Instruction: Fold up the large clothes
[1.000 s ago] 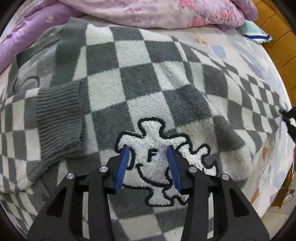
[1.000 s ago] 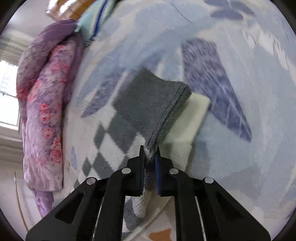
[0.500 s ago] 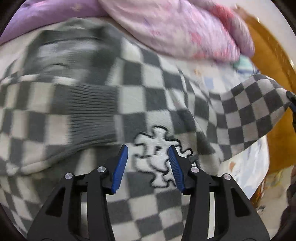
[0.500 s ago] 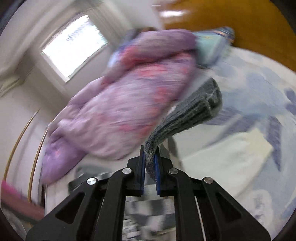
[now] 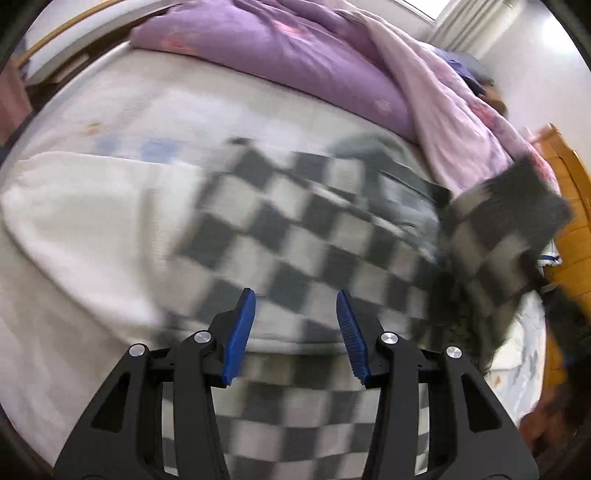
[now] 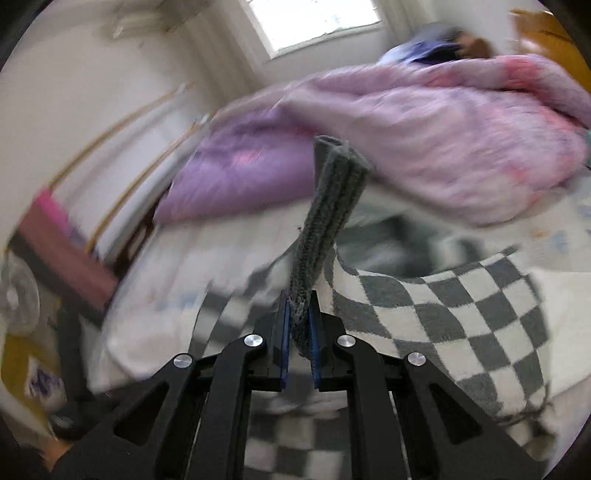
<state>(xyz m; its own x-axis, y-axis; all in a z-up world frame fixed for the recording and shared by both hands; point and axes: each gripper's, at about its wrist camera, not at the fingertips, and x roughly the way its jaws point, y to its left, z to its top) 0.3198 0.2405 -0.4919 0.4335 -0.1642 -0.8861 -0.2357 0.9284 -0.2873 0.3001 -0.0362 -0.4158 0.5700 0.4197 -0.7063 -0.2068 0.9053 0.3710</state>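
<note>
A grey and white checkered sweater (image 5: 295, 236) lies spread on the bed. My left gripper (image 5: 295, 325) is open and empty, hovering over the sweater's near part. My right gripper (image 6: 298, 321) is shut on the sweater's grey ribbed cuff (image 6: 328, 206), which stands up from the jaws. The checkered sleeve (image 6: 461, 314) hangs lifted to the right of it. The same raised sleeve (image 5: 509, 225) shows at the right in the left wrist view. Both views are blurred by motion.
A purple and pink quilt (image 5: 332, 62) is piled along the far side of the bed, also in the right wrist view (image 6: 424, 122). White bedsheet (image 5: 74, 221) lies left of the sweater. A wooden headboard (image 5: 572, 184) stands at right. A window (image 6: 317, 22) is behind.
My right gripper has lifted the cuff off the bed and carried the sleeve up and over the sweater. My left gripper has swung left, staying open; the puzzle motif is out of view.
</note>
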